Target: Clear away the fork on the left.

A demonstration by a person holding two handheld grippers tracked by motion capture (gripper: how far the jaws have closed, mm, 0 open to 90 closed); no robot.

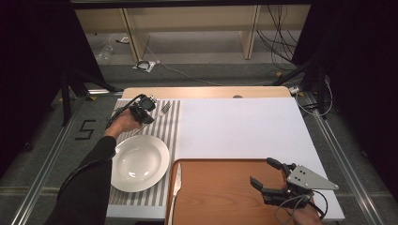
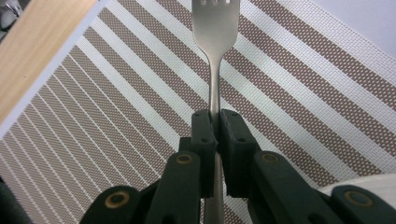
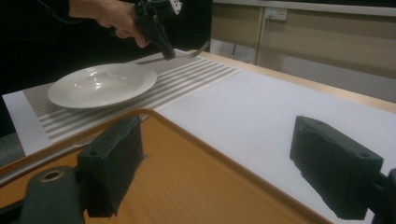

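Note:
My left gripper (image 1: 150, 116) is shut on the handle of a silver fork (image 1: 164, 108) at the far left of the table. Seen along its jaws, the left gripper (image 2: 215, 122) pinches the thin handle and the fork (image 2: 215, 28) points away, tines up, above a striped placemat (image 2: 116, 116). A white plate (image 1: 140, 162) lies on the near half of the placemat (image 1: 172, 123). My right gripper (image 1: 265, 172) stands open over a wooden tray (image 1: 220, 192) at the near right, with nothing between its pads (image 3: 112, 163). From there the fork (image 3: 198, 49) hangs above the mat.
A knife (image 1: 174, 187) lies along the tray's left edge, beside the plate. A white sheet (image 1: 239, 126) covers the middle and right of the table. The table's wooden far edge (image 1: 206, 92) runs behind it. Cables and shelving lie on the floor beyond.

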